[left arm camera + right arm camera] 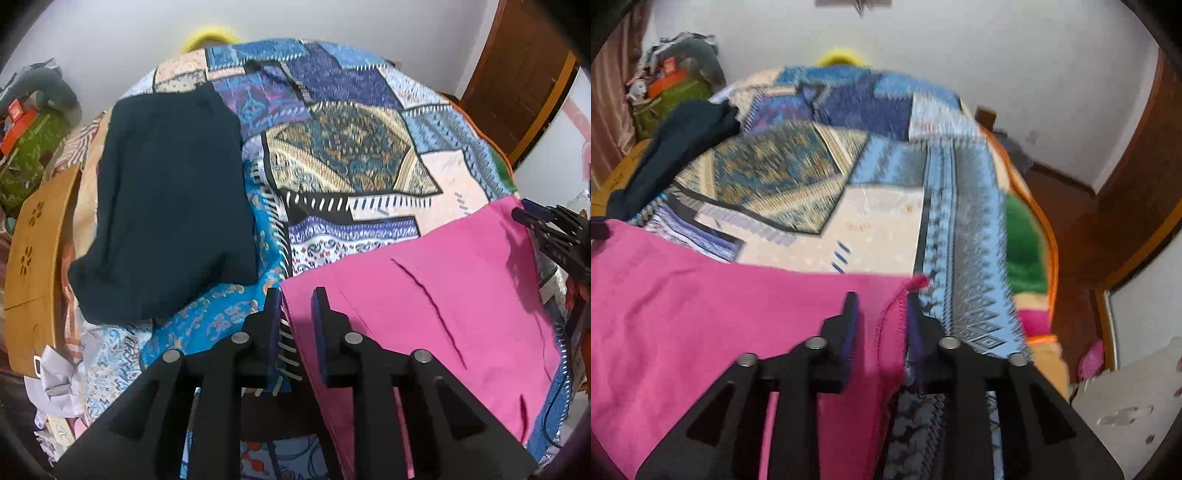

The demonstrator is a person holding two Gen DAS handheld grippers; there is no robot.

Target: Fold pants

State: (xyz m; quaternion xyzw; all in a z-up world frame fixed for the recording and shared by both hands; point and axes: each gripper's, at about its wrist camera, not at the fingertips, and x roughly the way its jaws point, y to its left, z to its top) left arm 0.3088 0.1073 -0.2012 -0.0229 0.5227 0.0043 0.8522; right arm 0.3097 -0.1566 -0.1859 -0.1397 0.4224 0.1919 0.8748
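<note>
The pink pants (424, 295) lie flat on the patterned bedspread (351, 155); they also show in the right wrist view (720, 314). My left gripper (297, 299) is open, its jaws straddling the pants' left corner edge. My right gripper (879, 306) is open, with the pants' right stitched corner between its jaws. The right gripper also shows at the far right of the left wrist view (546, 229). Neither visibly clamps the cloth.
A folded dark navy garment (166, 199) lies on the bed's left side, also visible in the right wrist view (676, 147). A wooden headboard (33, 258) and clutter stand to the left. A brown door (517, 81) is at the right. A green blanket (1023, 240) hangs off the bed's right edge.
</note>
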